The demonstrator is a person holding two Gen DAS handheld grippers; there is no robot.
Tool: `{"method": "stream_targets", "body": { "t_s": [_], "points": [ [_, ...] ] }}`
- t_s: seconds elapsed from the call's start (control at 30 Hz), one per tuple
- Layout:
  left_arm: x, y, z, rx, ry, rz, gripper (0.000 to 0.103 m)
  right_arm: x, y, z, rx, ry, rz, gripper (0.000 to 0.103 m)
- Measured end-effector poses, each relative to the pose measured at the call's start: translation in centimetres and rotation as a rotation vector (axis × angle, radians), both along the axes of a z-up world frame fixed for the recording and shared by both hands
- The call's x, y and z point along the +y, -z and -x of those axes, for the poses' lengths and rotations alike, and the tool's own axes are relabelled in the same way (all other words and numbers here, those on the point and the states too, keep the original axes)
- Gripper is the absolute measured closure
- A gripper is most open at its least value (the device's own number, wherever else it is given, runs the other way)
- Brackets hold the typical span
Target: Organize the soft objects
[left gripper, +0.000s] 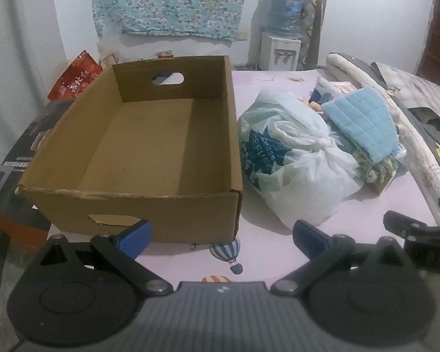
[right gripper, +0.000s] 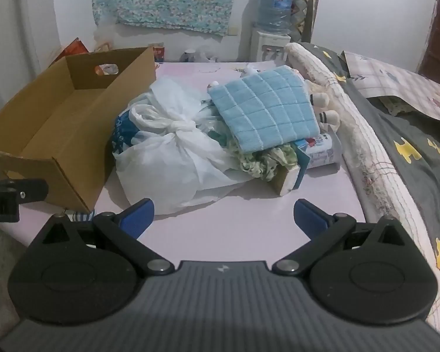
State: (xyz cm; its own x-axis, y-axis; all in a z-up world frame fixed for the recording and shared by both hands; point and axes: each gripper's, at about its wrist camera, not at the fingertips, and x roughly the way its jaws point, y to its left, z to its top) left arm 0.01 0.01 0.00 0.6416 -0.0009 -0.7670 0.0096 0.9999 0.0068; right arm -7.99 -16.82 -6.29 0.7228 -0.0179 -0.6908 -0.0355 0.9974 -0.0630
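An empty open cardboard box (left gripper: 149,146) stands on the pink table (left gripper: 190,261), at the left in the right wrist view (right gripper: 58,123). To its right lies a pile of soft things: a knotted white plastic bag (left gripper: 290,158) (right gripper: 173,149), a folded light blue towel (left gripper: 363,117) (right gripper: 267,108), and a green-white crumpled cloth (right gripper: 264,158). My left gripper (left gripper: 220,237) is open and empty in front of the box's near wall. My right gripper (right gripper: 223,217) is open and empty just short of the bag.
A small carton (right gripper: 290,176) and a white tube-like pack (right gripper: 322,149) lie under the pile. A rolled cream quilt (right gripper: 352,123) and grey bedding (right gripper: 410,146) border the right side. A water dispenser (left gripper: 281,38) stands at the back wall. A red bag (left gripper: 76,76) sits behind the box.
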Motion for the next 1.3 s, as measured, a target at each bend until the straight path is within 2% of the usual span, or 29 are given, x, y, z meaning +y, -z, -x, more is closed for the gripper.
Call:
{"method": "stream_targets", "body": {
  "t_s": [0.33,1.3],
  "points": [
    [0.29,-0.3,0.25,-0.011,-0.002,0.024,0.0,0.08,0.0,0.0,0.0,-0.007,0.006,0.001],
    [0.84,-0.07,0.28,-0.005,-0.007,-0.019,0.0,0.9,0.24,-0.63,0.01,-0.026,0.02,0.001]
  ]
}}
